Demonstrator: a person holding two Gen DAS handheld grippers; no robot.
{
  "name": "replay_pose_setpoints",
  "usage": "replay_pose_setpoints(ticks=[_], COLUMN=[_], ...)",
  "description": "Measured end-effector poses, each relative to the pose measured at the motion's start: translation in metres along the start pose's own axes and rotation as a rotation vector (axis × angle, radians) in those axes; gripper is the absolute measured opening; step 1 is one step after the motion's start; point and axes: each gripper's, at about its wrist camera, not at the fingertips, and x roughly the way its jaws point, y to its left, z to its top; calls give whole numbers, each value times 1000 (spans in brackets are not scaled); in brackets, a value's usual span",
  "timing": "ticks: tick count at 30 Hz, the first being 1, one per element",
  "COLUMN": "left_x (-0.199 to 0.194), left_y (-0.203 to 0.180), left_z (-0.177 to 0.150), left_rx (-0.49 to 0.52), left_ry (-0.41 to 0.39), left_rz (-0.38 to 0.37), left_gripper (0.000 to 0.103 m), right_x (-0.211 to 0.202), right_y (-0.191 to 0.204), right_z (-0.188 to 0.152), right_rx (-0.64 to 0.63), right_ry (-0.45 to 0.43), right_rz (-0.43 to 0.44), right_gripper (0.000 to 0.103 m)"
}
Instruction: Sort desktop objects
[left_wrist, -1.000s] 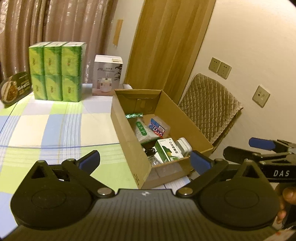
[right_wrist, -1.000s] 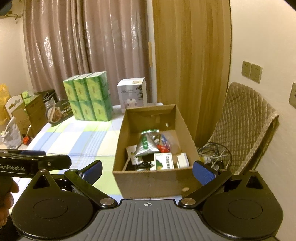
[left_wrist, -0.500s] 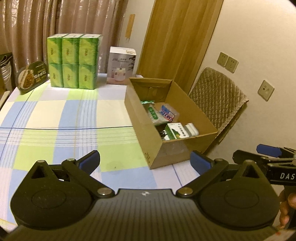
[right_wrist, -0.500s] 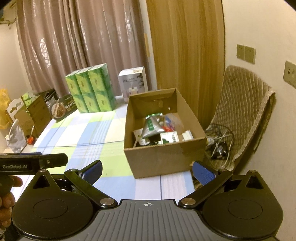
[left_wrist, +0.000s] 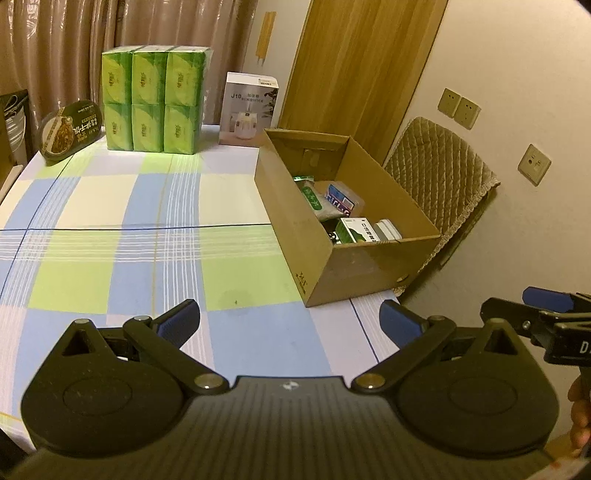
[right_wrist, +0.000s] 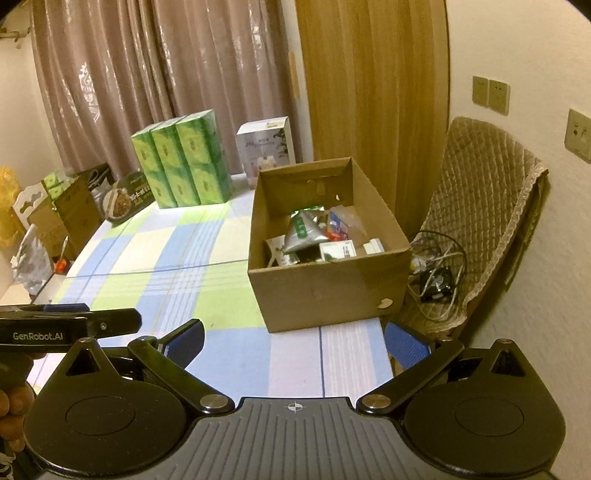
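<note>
An open cardboard box stands on the right side of the checked tablecloth. Inside lie a silver-green pouch, a small green-and-white carton, a blue-and-red packet and other small items. My left gripper hovers open over the table's near edge, well short of the box, nothing between its fingers. My right gripper is open too, also near the front edge and empty. Each gripper shows at the edge of the other's view.
Stacked green packs, a white appliance box and a round food package line the far edge. A quilted chair with cables stands right of the table. Boxes and bags sit left.
Both grippers have pulled back and up from the box, which now looks smaller and farther. Both stay open and empty.
</note>
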Motion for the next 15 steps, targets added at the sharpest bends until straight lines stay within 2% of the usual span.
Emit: replay_pose_setpoints(ticks=[15], left_x=[6], left_y=[-1], left_z=[-5], left_rx=[-16], left_ry=[25], left_rz=[7], left_gripper=[102], right_x=[1], right_y=[1], right_z=[-2], right_rx=[-12], right_ry=[6], right_rz=[-6], right_gripper=[101])
